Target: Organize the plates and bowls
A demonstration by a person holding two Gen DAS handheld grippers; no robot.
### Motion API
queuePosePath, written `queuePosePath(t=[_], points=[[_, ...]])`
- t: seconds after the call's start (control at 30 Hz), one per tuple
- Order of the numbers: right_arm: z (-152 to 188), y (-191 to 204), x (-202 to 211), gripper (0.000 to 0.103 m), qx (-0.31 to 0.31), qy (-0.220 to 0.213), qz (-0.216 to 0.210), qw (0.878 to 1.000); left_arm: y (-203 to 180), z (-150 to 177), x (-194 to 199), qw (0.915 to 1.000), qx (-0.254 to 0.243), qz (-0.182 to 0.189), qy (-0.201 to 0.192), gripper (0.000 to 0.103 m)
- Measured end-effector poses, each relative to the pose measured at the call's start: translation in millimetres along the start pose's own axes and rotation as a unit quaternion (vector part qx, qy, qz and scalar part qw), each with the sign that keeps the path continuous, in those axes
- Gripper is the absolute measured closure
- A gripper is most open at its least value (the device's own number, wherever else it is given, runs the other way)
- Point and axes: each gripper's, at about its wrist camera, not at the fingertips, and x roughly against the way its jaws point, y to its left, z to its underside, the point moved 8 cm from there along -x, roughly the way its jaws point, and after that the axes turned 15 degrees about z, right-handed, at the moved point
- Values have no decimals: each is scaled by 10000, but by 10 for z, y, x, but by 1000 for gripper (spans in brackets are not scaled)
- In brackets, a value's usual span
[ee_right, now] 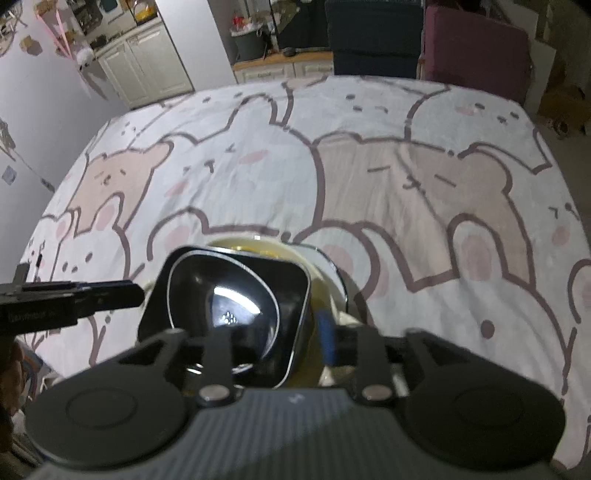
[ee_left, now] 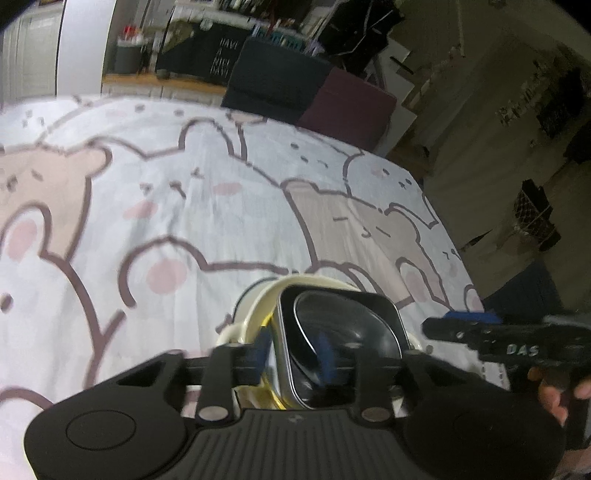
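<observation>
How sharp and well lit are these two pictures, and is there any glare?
Left wrist view: motion-blurred bear-print tablecloth, dim room behind. Right wrist view: somewhat sharper, with white glare inside the glossy black square bowl. Both show fisheye bending at the edges.

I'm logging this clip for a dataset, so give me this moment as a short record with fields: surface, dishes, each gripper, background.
surface: bear-print cloth covering the table
dishes: black square dish on top of a cream bowl with a yellow inside
left gripper: fingers either side of the dish's left rim; grip unclear through blur
right gripper: fingers either side of the dish's right rim; grip unclear
background: dark blue chair and maroon chair at the far edge
</observation>
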Motion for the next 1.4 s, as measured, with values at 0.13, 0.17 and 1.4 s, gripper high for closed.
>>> queuePosePath(t=[0.13, 0.17, 1.4], points=[[-52, -72, 229, 31, -23, -453, 157, 9988, -152, -59, 176, 9991, -350, -87, -238, 37], [-57, -99, 296, 27, -71, -561, 160, 9983, -189, -65, 219, 9985, -443, -121, -291, 36], [1189, -152, 1589, 0, -412, -2899, 656, 9539, -824, 1036, 1103, 9660, -1921, -1085, -1349, 0]])
